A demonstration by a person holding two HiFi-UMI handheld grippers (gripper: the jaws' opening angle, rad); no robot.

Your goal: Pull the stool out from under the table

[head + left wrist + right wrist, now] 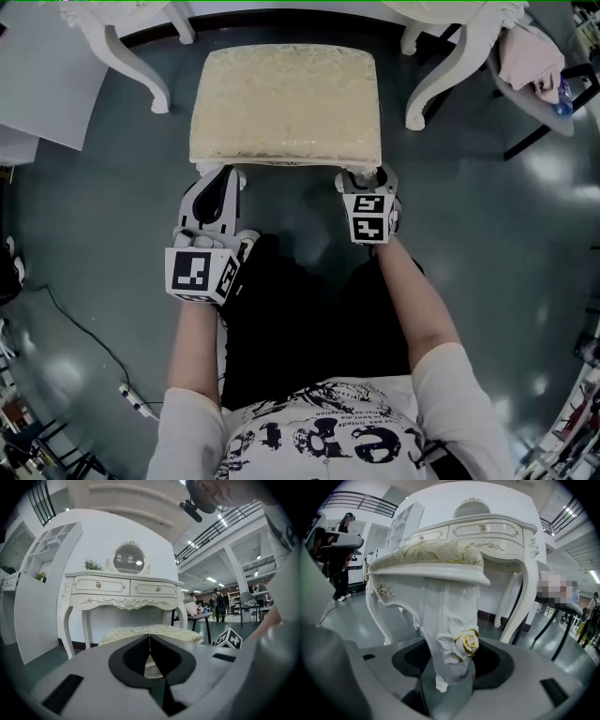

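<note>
The stool (286,103) has a cream cushion and carved white legs, and it stands in front of the white dressing table (131,70). My right gripper (364,178) is at the stool's front right corner. In the right gripper view the leg with a gold rose (450,625) fills the space between the jaws, and the right gripper (452,660) is shut on it. My left gripper (225,178) hovers just below the stool's front left corner. In the left gripper view the left gripper (150,641) has its pads meeting with nothing between them, and the cushion (154,632) lies beyond.
A dark bench (534,103) with pink cloth (530,56) and a blue bottle (562,98) stands at the far right. A white panel (47,75) lies at the left. A cable with a power strip (131,398) runs over the grey floor at the lower left.
</note>
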